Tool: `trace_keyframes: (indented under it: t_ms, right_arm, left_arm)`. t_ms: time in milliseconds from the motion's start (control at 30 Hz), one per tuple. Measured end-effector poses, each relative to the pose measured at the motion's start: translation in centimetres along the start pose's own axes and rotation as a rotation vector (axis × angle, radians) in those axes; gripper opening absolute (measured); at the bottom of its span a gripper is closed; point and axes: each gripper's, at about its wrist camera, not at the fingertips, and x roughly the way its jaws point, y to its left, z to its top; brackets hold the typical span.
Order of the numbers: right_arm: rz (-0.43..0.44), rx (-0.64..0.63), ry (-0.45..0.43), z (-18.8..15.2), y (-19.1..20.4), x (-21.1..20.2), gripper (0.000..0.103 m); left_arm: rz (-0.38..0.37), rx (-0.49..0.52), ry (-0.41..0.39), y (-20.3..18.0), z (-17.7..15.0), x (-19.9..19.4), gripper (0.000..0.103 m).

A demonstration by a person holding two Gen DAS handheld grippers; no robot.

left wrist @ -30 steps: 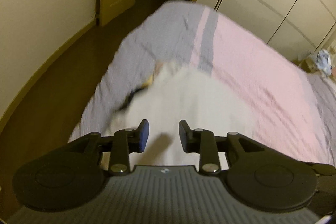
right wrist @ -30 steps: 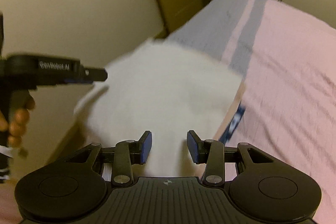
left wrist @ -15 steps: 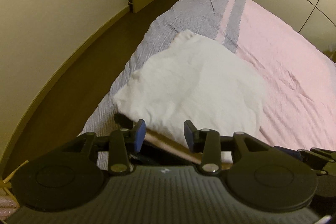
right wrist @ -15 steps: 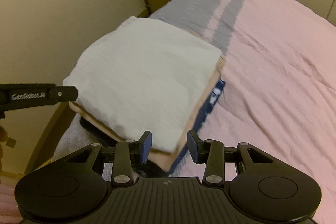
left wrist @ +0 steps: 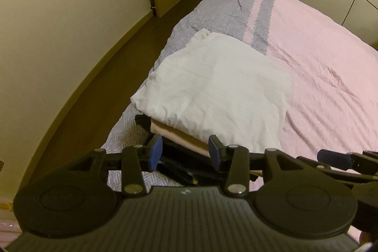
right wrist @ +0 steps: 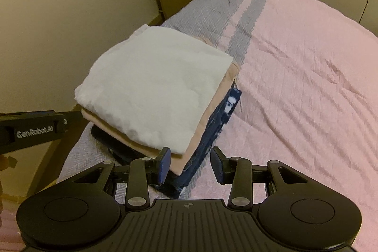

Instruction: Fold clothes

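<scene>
left wrist view:
left gripper: jaws apart and just been opening, nothing between the blue pads, above the near edge of the stack
white folded cloth garment: top of stack, flat, near the left edge of the bed
beige folded garment: directly under the white one, only its near edge shows
black item: under the beige layer, probably another garment, too dark to tell
pink and grey-striped bedspread: carries the stack
right gripper: just beside, at right edge

right wrist view:
right gripper: jaws apart, gripping nothing, stack corner below the left pad
stack order: white, beige, then dark blue printed garment at the bottom, sticking out on the right
left gripper arm: left of the stack, clear of it
</scene>
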Motion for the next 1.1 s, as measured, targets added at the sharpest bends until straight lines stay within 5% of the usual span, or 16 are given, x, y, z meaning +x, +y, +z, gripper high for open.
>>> trace_keyframes:
  t_ms: [1100]
  right_arm:
    - [0.043,-0.091,-0.021,-4.5,-1.3,-6.1,0.041]
  left_arm:
    - [0.087,-0.040,-0.044,-3.5,-5.9,-6.6,0.041]
